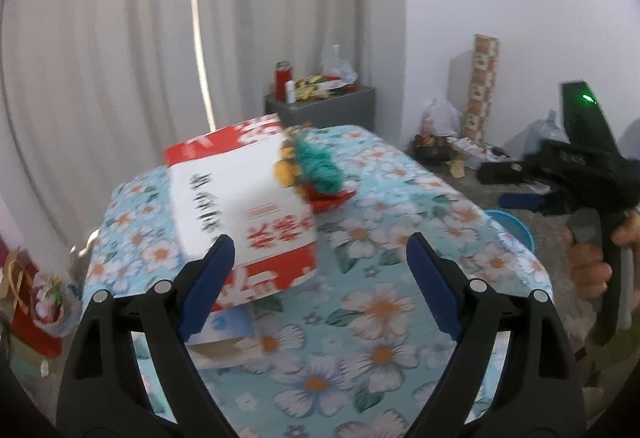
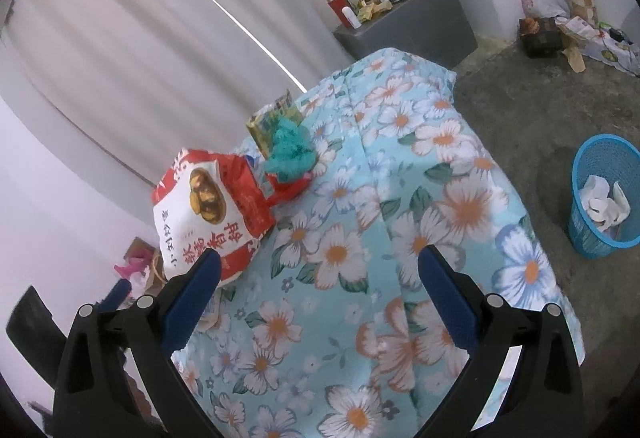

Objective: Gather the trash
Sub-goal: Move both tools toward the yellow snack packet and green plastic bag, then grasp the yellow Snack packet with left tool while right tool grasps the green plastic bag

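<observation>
Two grippers hang over the table (image 2: 440, 166) with its flowered cloth, both with jaws spread wide and nothing between them. The left gripper (image 1: 320, 262) points toward the red and white snack bag (image 1: 244, 214), which lies on the table's left side. Just behind the bag sit a teal crumpled wad (image 2: 290, 150) and a red wrapper (image 2: 288, 188). The right gripper (image 2: 320, 278) hovers above bare cloth. Off the table's right side, on the floor, stands a blue bin (image 2: 600, 234) holding white paper.
</observation>
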Demonstrator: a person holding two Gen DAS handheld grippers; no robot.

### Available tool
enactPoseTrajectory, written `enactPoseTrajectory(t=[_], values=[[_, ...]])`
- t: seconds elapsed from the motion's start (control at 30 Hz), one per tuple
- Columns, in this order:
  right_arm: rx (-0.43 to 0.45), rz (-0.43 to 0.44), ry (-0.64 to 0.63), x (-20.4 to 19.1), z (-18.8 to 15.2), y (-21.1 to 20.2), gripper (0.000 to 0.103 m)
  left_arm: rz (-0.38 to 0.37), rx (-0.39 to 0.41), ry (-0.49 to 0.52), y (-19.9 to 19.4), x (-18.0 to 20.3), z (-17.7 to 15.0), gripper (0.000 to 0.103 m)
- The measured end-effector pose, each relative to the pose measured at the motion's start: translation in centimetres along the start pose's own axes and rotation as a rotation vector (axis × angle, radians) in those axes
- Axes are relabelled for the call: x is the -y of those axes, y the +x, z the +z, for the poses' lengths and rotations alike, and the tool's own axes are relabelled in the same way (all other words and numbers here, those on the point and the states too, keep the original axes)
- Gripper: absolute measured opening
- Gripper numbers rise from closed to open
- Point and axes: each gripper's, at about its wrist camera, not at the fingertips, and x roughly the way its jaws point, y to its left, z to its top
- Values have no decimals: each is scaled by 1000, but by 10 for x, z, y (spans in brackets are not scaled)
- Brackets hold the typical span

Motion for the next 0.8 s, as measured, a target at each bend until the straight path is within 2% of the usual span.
enactPoseTrajectory(t=[0.07, 0.2, 0.3, 0.4, 0.53, 0.67, 0.8], values=[[-11, 16, 4, 5, 8, 2, 96, -27, 20, 32, 2, 12, 2, 83], [-41, 50, 7, 11, 23, 8, 96, -36, 56, 117, 9, 35, 3, 83], [-65, 76, -2, 13, 36, 15, 96, 11, 65, 196, 21, 52, 3, 83], [-84, 106, -14, 13, 48, 22, 96, 51, 75, 236, 28, 59, 6, 83], [-102, 145, -37, 8, 63, 36, 94, 58, 83, 198, 34, 51, 17, 83], [-138, 176, -74, -2, 78, 63, 87, 66, 89, 142, 37, 37, 36, 83], [-199, 193, -103, -14, 94, 103, 78, 36, 73, 90, 40, 15, 73, 78]])
